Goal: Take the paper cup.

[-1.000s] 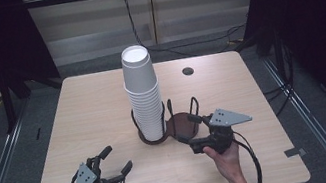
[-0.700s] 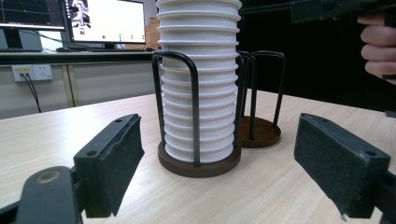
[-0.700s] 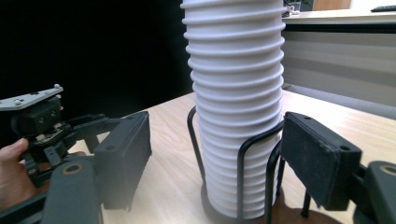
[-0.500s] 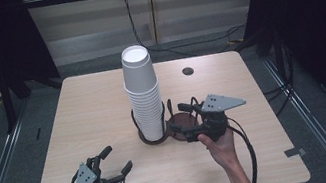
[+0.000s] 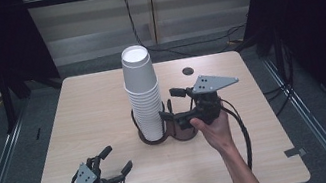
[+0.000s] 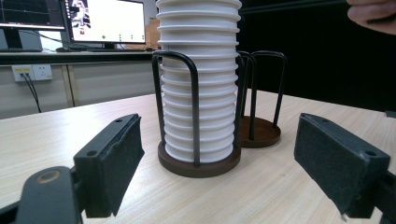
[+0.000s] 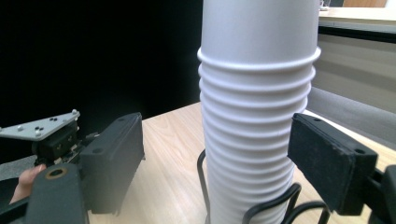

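Grippers both in play over a wooden table (image 5: 92, 104), so let's run across it. Near left corner, the left gripper (image 5: 117, 161) sits low in the person's hand, jaws apart with nothing between them; in the left gripper view its two black pads (image 6: 114, 161) frame the rack from a distance, touching nothing. Middle of the table now: a tall cup stack (image 5: 143, 95) of white paper cups stands upright in the left ring of a dark wire rack (image 5: 156, 136), thin black hoops rising round the lowest cups. The rack's right ring (image 6: 261, 133) is just beside it, sharing the same base line. On to the right: the right gripper (image 5: 171, 104) is held above the table in the person's right hand (image 5: 213, 128), level with the middle of the stack and just right of it, jaws spread wide. In the right gripper view the stack stands between those open pads (image 7: 327, 161), close, yet neither pad presses on it. Far right of the stack, a small dark disc (image 5: 188, 71) lies on the tabletop.
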{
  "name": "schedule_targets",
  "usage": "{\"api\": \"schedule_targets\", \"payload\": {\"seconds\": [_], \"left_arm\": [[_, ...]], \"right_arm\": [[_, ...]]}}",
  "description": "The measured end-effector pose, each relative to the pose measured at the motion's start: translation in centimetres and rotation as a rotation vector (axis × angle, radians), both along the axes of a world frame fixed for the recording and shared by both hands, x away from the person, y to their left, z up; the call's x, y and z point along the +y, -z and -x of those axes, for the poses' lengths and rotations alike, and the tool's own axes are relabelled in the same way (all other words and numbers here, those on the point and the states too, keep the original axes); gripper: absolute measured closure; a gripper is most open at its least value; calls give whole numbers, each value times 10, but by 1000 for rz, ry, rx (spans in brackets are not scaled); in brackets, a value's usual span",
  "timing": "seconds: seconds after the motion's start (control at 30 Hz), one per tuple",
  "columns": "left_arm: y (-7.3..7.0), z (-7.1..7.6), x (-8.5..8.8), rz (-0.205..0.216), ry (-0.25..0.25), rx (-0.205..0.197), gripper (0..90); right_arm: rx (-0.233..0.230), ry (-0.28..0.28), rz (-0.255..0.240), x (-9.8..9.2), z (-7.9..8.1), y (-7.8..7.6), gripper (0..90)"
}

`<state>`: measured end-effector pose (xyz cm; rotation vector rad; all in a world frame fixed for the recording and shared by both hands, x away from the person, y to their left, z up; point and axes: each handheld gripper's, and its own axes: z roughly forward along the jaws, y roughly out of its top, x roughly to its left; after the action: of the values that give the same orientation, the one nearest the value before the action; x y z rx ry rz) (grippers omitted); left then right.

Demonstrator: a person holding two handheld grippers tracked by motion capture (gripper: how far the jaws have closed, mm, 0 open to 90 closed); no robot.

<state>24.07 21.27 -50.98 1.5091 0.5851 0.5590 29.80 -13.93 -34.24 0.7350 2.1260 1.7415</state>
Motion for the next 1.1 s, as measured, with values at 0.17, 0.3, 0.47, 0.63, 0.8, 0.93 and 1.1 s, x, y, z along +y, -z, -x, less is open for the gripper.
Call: {"api": "schedule_targets", "payload": {"seconds": [0.17,0.3,0.47,0.63,0.8,0.93,1.1], "left_arm": [[0,0,0,4,8,3,154],[0,0,0,4,8,3,154],[0,0,-1,6,5,3,154],[0,0,0,6,5,3,154],[0,0,0,5,10,2,154],[0,0,0,4,9,3,154],[0,0,0,7,9,5,154]], "right_arm": [[22,-18,12,3,-6,-8,175],[15,-13,19,5,-7,-13,170],[13,-12,25,5,-12,-22,169],[11,-17,39,6,-16,-35,147],[9,-9,59,7,-20,-42,131],[0,-4,74,10,-26,-50,129],[2,-2,82,14,-31,-50,132]]}}
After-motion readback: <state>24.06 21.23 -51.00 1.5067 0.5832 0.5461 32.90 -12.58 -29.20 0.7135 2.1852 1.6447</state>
